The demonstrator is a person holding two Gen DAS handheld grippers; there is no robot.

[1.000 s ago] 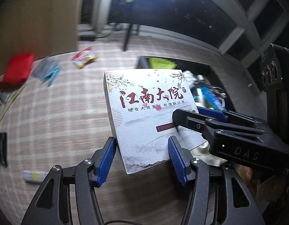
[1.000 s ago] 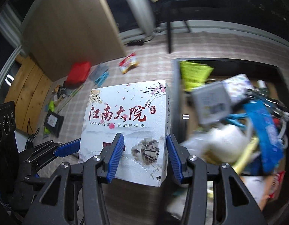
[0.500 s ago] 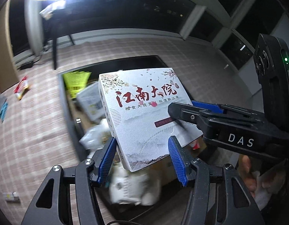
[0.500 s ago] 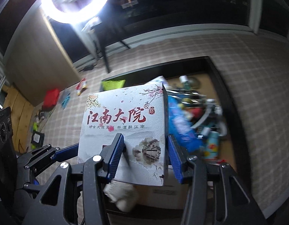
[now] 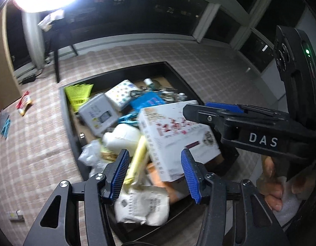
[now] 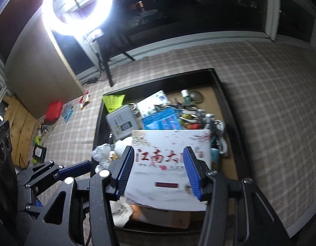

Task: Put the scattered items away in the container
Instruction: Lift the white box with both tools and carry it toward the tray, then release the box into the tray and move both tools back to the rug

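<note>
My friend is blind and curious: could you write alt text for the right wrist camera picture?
A white box with red Chinese characters lies blurred atop the pile in a dark-walled container on a checked floor, seen beyond the right gripper, whose jaws are opening, nothing clamped between them. A ring light glares at top left.

Dim room, dark windows behind. My one strong source is the ring light [image 6: 77, 6], blown out white at eleven o'clock in both views, glare spilling onto the wall beside it. Fisheye bends the checked floor [image 6: 270, 102] hard toward the rims; corners go black. The white box [image 6: 170, 164] and the clutter around it smear with motion blur.
</note>
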